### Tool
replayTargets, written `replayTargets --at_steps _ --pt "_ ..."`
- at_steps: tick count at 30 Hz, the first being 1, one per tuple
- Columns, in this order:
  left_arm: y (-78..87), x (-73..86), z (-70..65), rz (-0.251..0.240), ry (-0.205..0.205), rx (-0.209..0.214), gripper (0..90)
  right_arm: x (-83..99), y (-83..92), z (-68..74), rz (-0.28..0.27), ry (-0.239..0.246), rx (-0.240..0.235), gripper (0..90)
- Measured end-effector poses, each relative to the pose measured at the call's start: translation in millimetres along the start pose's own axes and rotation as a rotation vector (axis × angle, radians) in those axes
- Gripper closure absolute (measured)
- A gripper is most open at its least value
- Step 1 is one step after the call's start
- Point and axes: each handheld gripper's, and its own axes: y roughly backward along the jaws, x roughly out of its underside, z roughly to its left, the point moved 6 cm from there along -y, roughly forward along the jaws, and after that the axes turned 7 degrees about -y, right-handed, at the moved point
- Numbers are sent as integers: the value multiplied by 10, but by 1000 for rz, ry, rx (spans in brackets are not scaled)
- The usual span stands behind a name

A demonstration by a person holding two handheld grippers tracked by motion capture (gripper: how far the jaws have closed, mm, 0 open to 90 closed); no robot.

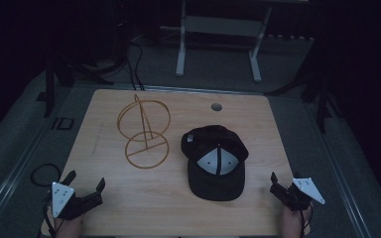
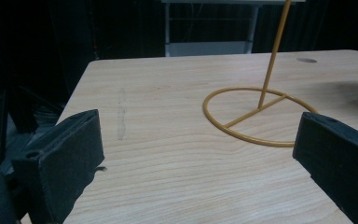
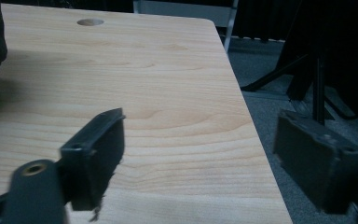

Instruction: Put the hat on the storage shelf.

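- Sitting on the desk (image 1: 129,198): a black cap (image 1: 215,161), right beside a gold wire stand (image 1: 144,131).
- Left tongs (image 1: 86,190) spread apart, nothing between them, near corner.
- Right tongs (image 1: 284,181) also apart, empty, just right of the cap.

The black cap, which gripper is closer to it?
Right. The right gripper sits just beside the cap; the left gripper is far across the table.
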Motion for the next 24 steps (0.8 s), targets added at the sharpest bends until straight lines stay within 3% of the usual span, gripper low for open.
replayTargets --at_steps 4,13,14,15,17,20,24 --pt "-2 2 3 -1 10 -1 21 0 7 5 -5 -6 -1 177" --pt "2 7 -2 10 8 -4 21 -28 11 35 10 -37 -62 161" --pt "2 9 1 12 13 -6 21 -46 17 41 21 -58 -81 160" --pt "-2 12 9 13 22 -9 21 -95 46 54 41 -113 -112 158" --pt "-5 15 14 17 26 -11 21 -159 70 75 55 -124 -127 132" --pt "-9 20 5 24 34 1 21 -263 100 114 73 -86 -134 117" --pt "-5 17 -14 26 27 6 21 -382 113 170 78 -77 -170 104"
